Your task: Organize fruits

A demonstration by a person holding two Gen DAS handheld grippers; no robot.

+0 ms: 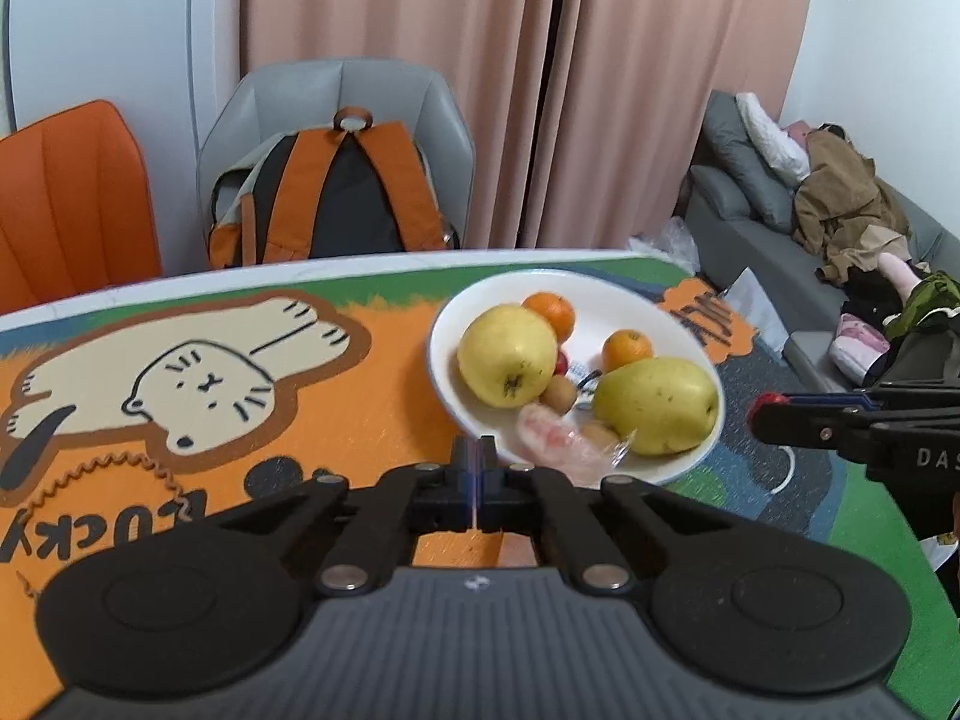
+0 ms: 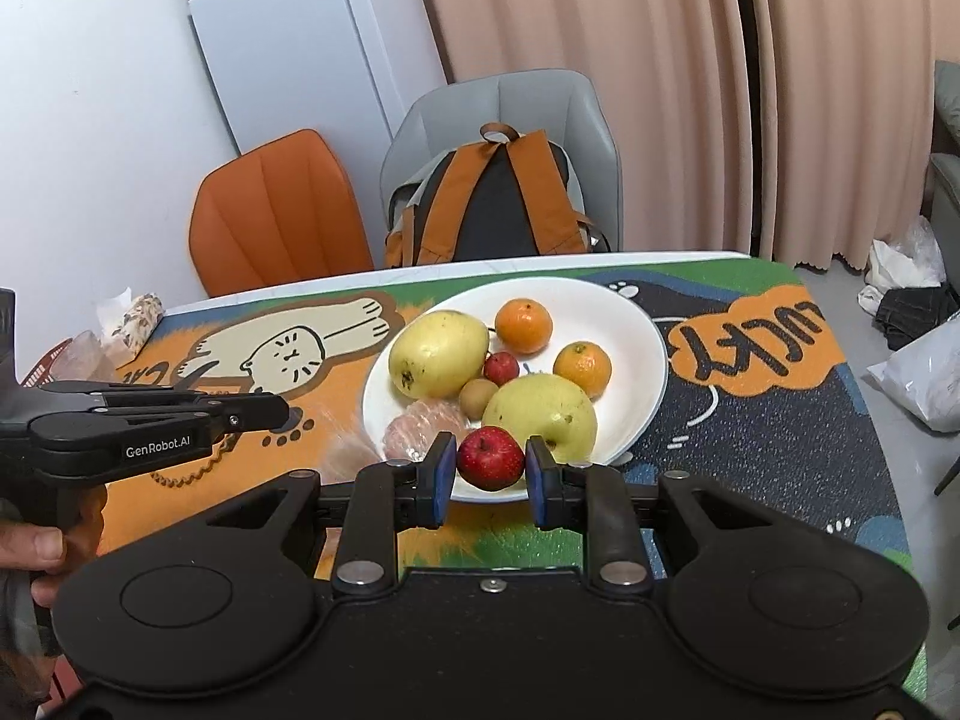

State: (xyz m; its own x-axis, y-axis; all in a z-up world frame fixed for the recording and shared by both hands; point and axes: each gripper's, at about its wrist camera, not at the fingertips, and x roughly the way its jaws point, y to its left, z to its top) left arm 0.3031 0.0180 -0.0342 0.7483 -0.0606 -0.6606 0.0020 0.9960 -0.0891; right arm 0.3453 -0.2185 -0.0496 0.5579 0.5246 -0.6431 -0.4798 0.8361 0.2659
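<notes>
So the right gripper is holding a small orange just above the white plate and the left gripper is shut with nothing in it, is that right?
Not quite. The right gripper holds a small red apple, not an orange; the right wrist view shows it between the pads. Both oranges lie on the plate. The rest stands: the left gripper is shut and empty.
</notes>
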